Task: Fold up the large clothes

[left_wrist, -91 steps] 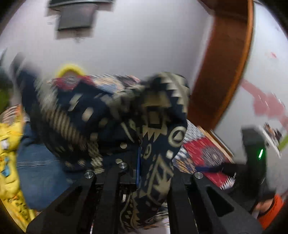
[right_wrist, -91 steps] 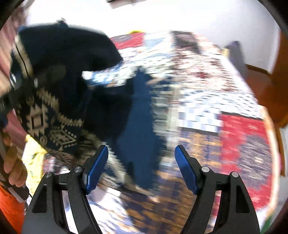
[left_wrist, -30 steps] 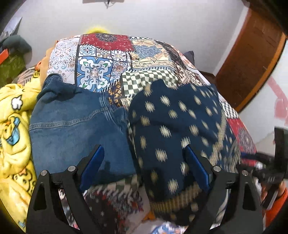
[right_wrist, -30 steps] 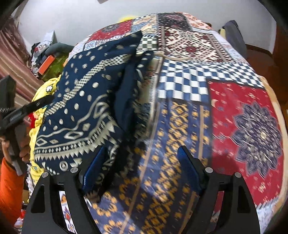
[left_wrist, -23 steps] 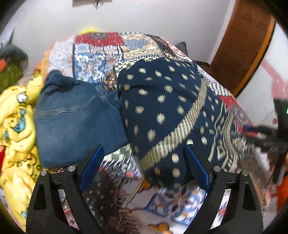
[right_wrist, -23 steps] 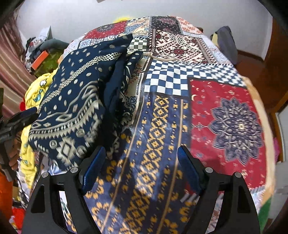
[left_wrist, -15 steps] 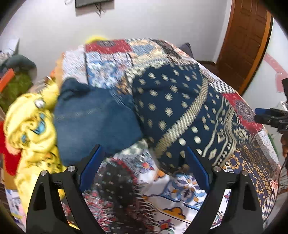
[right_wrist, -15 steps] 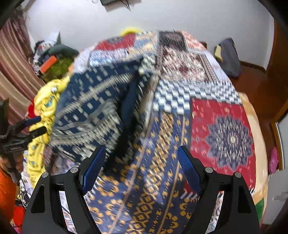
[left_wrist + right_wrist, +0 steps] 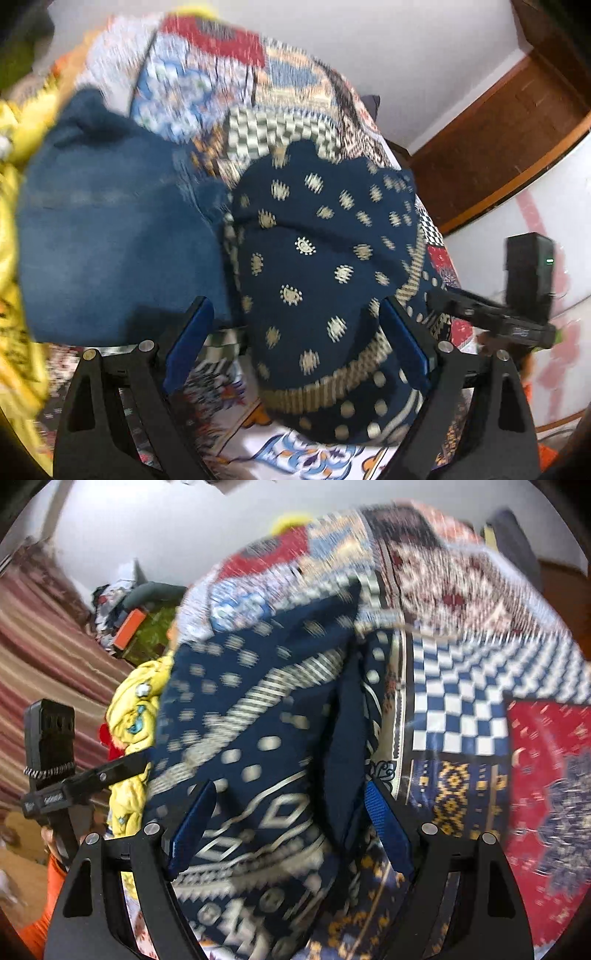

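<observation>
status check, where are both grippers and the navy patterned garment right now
Left gripper open, empty, over navy patterned garment. Right gripper open, empty, above its folded edge. Garment lies on patchwork bedspread. Folded jeans sit close beside it.

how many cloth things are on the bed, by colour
navy patterned garment: 1
blue denim jeans: 1
yellow cartoon-print cloth: 1
patchwork bedspread under them all: 1
total: 4
</observation>
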A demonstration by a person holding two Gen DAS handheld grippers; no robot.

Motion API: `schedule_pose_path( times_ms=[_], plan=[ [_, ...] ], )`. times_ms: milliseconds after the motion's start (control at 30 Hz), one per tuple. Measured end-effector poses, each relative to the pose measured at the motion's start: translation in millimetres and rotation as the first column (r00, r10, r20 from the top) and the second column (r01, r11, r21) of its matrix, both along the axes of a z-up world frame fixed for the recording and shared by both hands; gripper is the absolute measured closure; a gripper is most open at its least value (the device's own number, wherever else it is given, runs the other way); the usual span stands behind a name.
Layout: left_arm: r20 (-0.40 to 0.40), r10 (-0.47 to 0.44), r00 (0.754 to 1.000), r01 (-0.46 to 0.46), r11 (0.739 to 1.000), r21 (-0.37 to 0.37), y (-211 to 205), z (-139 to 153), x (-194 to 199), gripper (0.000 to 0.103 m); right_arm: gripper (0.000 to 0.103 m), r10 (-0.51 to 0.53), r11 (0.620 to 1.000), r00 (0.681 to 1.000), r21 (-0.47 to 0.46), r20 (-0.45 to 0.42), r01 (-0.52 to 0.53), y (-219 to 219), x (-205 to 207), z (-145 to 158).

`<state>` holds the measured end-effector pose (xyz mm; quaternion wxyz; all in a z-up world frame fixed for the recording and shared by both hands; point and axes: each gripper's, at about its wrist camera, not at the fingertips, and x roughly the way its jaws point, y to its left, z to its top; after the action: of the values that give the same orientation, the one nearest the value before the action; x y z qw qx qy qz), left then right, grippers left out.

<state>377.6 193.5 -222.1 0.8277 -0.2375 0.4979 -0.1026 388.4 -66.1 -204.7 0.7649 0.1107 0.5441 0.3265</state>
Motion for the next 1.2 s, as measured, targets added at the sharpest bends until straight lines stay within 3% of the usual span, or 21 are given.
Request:
schedule_pose_path(
  times_ms=[200, 300, 433, 567, 600, 700, 967, 1200],
  plan=[
    [-0.049, -0.006, 0.999, -0.003, 0.984, -0.181, 1.0, -34.1, 26.4, 0.007, 0.018, 0.012, 0.997, 0.996, 0.077, -0.084, -0.005, -3.0, 21.2, -26.4],
    [-0.065, -0.014, 0.998, 0.001, 0.979, -0.204, -1.1, -44.3, 35.9, 0.005, 0.018, 0.024, 0.991, 0.988, 0.132, -0.154, -0.004, -5.6, 27.4, -39.4],
    [-0.056, -0.026, 0.998, 0.013, 0.977, -0.215, -5.7, -45.5, 43.0, 0.006, 0.021, 0.048, 0.984, 0.986, 0.179, -0.159, -0.019, -7.4, 28.9, -40.0],
    [-0.033, -0.028, 0.999, 0.022, 0.983, -0.185, -8.7, -37.2, 40.1, 0.024, 0.052, 0.058, 0.980, 0.987, 0.195, -0.150, -0.028, -6.7, 24.5, -30.7],
    [-0.024, -0.035, 0.999, 0.030, 0.984, -0.178, -9.7, -33.0, 37.6, 0.030, 0.060, 0.060, 0.979, 0.988, 0.199, -0.143, -0.030, -5.9, 24.2, -24.8],
    [0.010, -0.046, 0.999, 0.047, 0.985, -0.163, -11.2, -16.9, 26.7, 0.038, 0.070, 0.069, 0.978, 0.991, 0.202, -0.116, -0.045, -0.6, 17.6, -6.4],
    [0.132, -0.019, 0.991, 0.035, 0.992, -0.119, 20.4, 55.5, -3.8, 0.040, 0.072, 0.090, 0.975, 0.996, 0.205, -0.005, -0.087, 39.1, -3.0, 55.6],
    [0.236, 0.045, 0.971, -0.030, 0.997, -0.067, 76.9, 122.4, -24.1, 0.040, 0.072, 0.121, 0.965, 0.987, 0.220, 0.110, -0.143, 97.8, -5.6, 111.7]
  ],
)
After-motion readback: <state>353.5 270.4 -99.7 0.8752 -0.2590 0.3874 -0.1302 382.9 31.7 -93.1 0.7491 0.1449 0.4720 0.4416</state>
